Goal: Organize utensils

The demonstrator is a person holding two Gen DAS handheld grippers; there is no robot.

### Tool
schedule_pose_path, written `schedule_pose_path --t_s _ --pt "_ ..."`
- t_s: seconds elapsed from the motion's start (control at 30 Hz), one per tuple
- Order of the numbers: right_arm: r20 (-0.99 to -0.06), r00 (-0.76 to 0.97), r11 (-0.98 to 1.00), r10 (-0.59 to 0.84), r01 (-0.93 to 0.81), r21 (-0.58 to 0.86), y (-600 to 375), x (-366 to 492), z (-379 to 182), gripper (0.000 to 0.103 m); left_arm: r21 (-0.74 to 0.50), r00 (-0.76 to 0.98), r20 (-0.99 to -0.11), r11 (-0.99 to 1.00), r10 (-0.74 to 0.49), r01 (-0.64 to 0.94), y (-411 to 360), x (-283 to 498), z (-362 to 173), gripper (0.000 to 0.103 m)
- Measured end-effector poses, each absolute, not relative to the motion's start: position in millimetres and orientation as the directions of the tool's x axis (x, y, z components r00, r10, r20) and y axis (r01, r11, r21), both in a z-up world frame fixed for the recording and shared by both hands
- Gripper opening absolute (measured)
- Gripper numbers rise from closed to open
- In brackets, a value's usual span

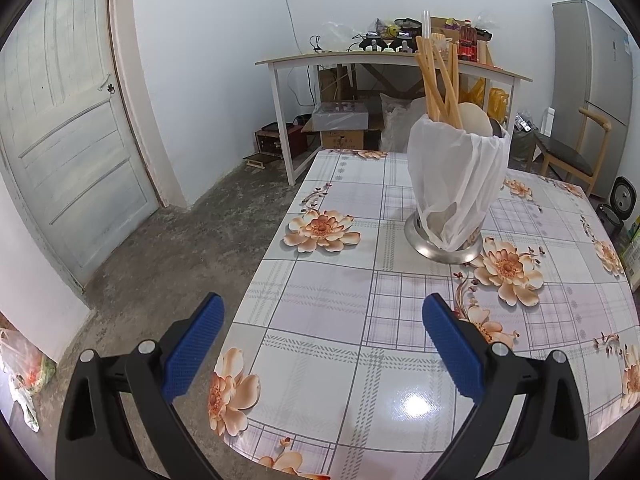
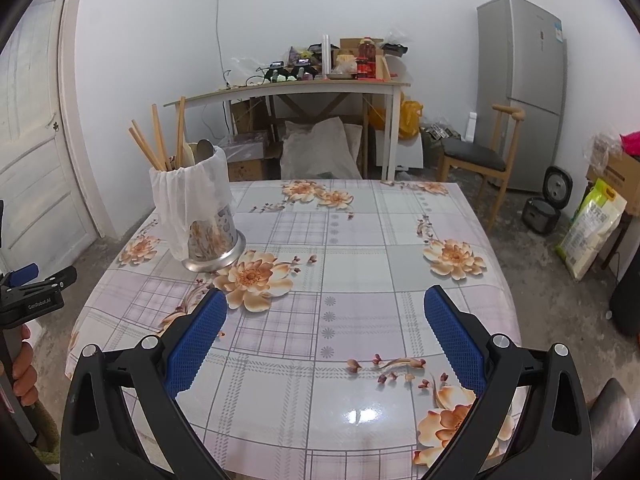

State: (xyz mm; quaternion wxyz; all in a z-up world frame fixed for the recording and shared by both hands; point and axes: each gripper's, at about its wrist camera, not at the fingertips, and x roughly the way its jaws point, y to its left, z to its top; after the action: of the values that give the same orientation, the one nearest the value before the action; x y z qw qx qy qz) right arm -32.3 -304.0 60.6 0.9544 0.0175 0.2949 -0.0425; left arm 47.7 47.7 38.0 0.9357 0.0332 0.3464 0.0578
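Steel utensil holder [image 1: 452, 216], draped in white plastic, stands upper right on the floral desk [image 1: 340, 360]; left gripper [image 1: 322, 312] and right gripper [image 2: 325, 308] fingers spread, empty.

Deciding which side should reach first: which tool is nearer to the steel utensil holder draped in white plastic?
Left, probably. The left tool faces the steel utensil holder draped in white plastic slightly to its right; the right tool has it further off to its left. Both are open, short of it.

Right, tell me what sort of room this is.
Probably a plain home kitchen or dining room: a table with a flowered cover, a metal utensil holder of chopsticks and spoons on it, and a fridge against the wall.
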Motion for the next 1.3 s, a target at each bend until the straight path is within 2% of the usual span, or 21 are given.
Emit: schedule_pose_path --t_s 1.3 --pt "-0.561 0.825 0.996 -0.067 0.090 0.013 -304.4 -31.5 62.4 0.095 0.108 0.758 -0.640 0.991 0.126 -0.074 45.0 46.8 39.8 0.097"
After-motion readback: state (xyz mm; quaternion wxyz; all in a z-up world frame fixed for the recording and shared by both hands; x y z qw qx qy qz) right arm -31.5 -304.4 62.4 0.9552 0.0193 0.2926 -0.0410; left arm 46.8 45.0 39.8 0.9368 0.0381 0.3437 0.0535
